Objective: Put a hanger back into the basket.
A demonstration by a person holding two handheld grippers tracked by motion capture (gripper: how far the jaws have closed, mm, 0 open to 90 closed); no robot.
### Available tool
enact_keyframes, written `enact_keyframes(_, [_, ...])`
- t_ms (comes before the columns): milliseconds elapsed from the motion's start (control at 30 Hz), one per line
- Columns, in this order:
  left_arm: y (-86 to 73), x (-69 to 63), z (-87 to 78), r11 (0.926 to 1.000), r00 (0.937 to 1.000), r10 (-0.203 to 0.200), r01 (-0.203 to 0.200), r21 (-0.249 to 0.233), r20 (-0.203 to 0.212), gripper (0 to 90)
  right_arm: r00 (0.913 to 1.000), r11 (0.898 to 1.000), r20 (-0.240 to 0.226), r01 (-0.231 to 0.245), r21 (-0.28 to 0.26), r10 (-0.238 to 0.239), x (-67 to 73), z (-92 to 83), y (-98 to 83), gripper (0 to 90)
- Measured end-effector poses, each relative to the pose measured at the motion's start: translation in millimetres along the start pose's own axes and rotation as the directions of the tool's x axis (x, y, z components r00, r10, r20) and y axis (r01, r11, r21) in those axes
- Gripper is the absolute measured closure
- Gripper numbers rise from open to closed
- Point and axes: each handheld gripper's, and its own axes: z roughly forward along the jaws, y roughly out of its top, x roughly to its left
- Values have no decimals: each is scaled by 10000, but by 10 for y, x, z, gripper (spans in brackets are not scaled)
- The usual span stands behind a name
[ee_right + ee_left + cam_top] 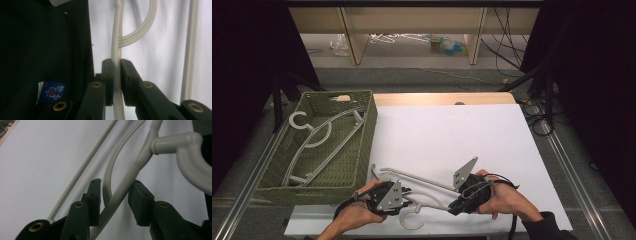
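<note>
A pale grey plastic hanger lies at the near edge of the white table top, its hook toward me. My left gripper stands at the hook end. In the left gripper view its jaws straddle the hanger's arm and a curved bar just below the neck, with thin gaps at the pads, so the left gripper is open around them. My right gripper comes in from the right. In the right gripper view that gripper is shut on a thin upright bar of the hanger.
A green woven basket stands at the left of the table and holds another grey hanger. The white surface stretches beyond the hands. A dark sleeve fills the left of the right gripper view.
</note>
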Motion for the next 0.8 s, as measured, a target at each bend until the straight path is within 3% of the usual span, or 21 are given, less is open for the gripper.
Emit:
enact_keyframes(167, [139,-14,-120,9989,9990,435,-434,-193,58,706,9998,9991,175,-63,-420,70,-33,-112,-38,793])
enact_keyframes(233, [170,-26,-131,9980,9980,631,-631,27,34,723,9998,9977,158,-122,-662,133,-50,-155,-57,782])
enact_keyframes(267, [183,-28,-130,9978,9977,661,-661,-39,-124,731,9989,9969,474,-19,-787,57,-58,-175,-55,770])
enact_keyframes(367, [204,-13,-142,9977,9976,680,-679,69,-102,735,9982,9966,607,38,-826,12,-59,-190,-51,759])
enact_keyframes(433, [226,5,-156,9973,9971,727,-729,-92,-245,744,9956,9958,932,179,-903,-95,-72,-201,-46,728])
enact_keyframes(500, [261,34,-165,9968,9965,774,-780,-177,-305,759,9893,9961,1459,182,-864,-54,-71,-220,-34,710])
enact_keyframes(600, [322,72,-166,9968,9968,742,-751,-291,-309,783,9750,9945,2219,162,-1039,73,-63,-279,-5,596])
enact_keyframes(733, [385,92,-170,9991,9999,81,-87,-411,-132,792,9574,9861,2802,-233,-1647,695,-92,-341,0,493])
enact_keyframes(800, [393,108,-163,9993,9995,-293,291,-217,-72,792,9483,9821,3043,-343,-1852,905,-101,-348,10,442])
